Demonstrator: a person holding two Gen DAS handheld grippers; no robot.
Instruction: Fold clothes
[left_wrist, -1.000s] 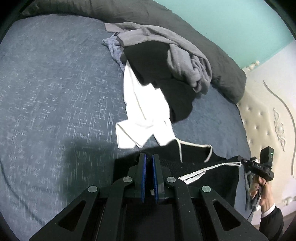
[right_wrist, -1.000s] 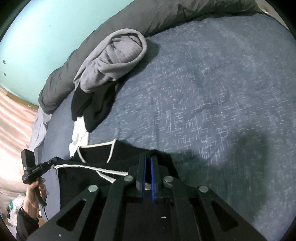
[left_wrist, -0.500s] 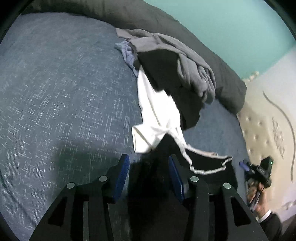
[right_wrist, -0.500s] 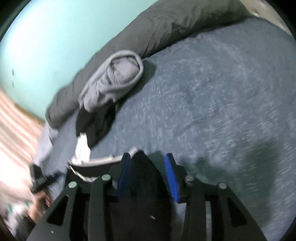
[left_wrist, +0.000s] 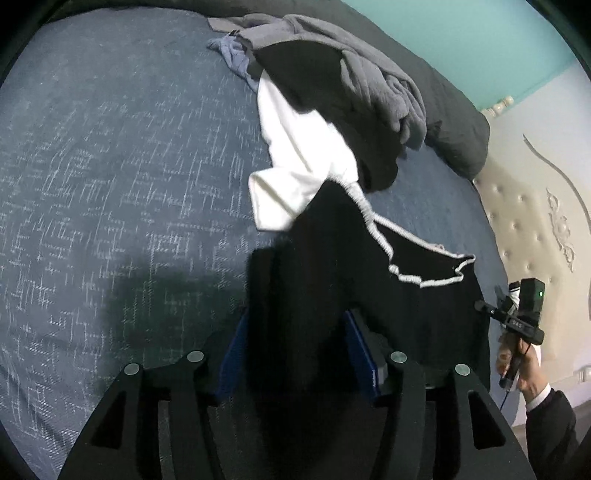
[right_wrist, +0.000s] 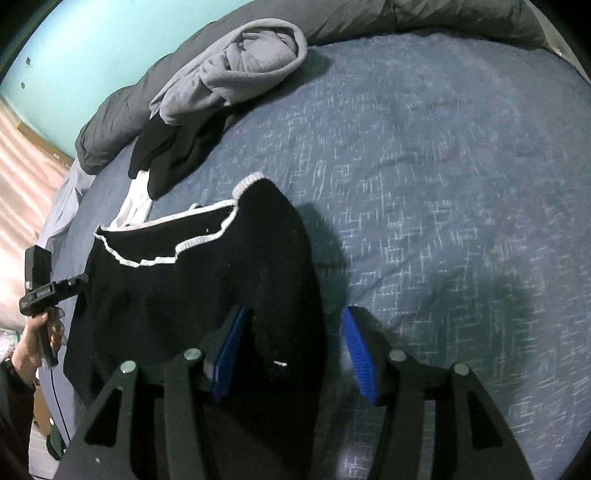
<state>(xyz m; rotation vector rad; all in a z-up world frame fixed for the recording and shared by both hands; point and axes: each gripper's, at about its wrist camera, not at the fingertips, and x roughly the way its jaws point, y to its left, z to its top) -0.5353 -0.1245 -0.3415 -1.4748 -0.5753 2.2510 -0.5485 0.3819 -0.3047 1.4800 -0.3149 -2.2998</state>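
Observation:
A black garment with white trim (left_wrist: 369, 280) lies spread on the blue-grey bed. My left gripper (left_wrist: 299, 352) is open, and its blue pads (left_wrist: 236, 350) stand on either side of the garment's near edge without pinching it. In the right wrist view the same garment (right_wrist: 221, 280) lies flat. My right gripper (right_wrist: 293, 350) is open too, with a fold of the black cloth between its fingers. Each gripper shows in the other's view, held in a hand: the right one (left_wrist: 517, 317) and the left one (right_wrist: 48, 291).
A pile of clothes lies at the back of the bed: a grey hoodie (left_wrist: 369, 74) (right_wrist: 240, 66), a black piece (left_wrist: 321, 96) and a white piece (left_wrist: 295, 158). A dark grey duvet (left_wrist: 454, 129) runs behind it. A cream tufted headboard (left_wrist: 535, 221) stands on the right. Bare bedspread (right_wrist: 443, 184) stretches away.
Both grippers were shut on the black garment a second ago. They have opened and let it go, and it now lies slack on the bed.

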